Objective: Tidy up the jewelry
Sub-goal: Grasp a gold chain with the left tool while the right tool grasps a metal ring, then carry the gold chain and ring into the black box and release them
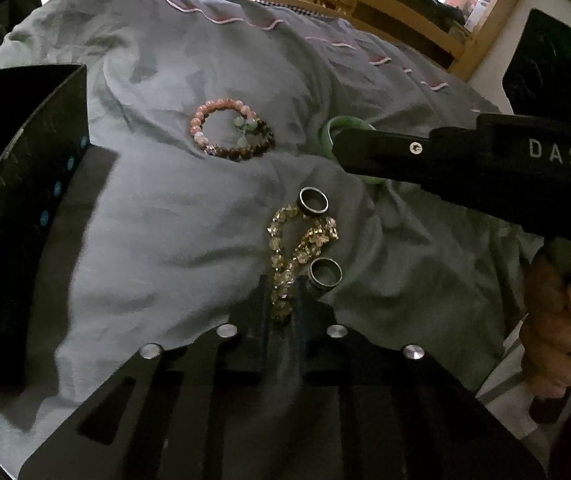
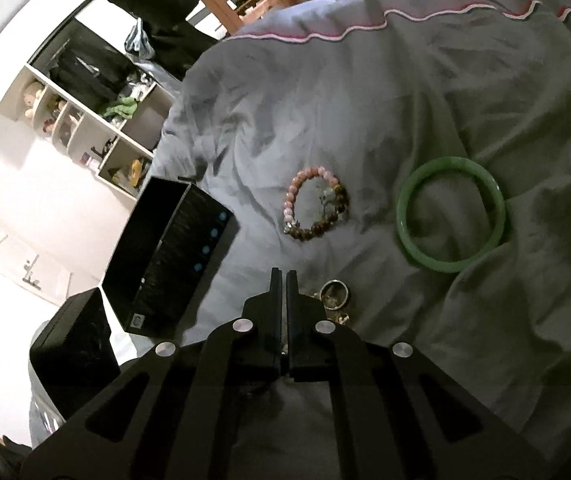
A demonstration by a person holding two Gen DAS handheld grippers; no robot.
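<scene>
Jewelry sits scattered on a grey quilt (image 1: 157,216). From the left wrist: the left gripper (image 1: 283,296) has its fingers narrowed around the near end of a gold chain (image 1: 299,248), which runs up between them. One ring (image 1: 314,200) lies at the chain's far end, another ring (image 1: 326,272) just right of the fingers. Beyond, a bead bracelet (image 1: 231,132) lies flat. The right gripper (image 1: 341,148) reaches in from the right over a green bangle (image 1: 331,136), partly hiding it. A black box (image 1: 25,184) stands at left.

Over to the right wrist: the right gripper (image 2: 283,280) is closed, fingers nearly touching, nothing between them. The bangle (image 2: 451,214) lies ahead to the right, the bracelet (image 2: 315,204) ahead, the box (image 2: 173,256) left.
</scene>
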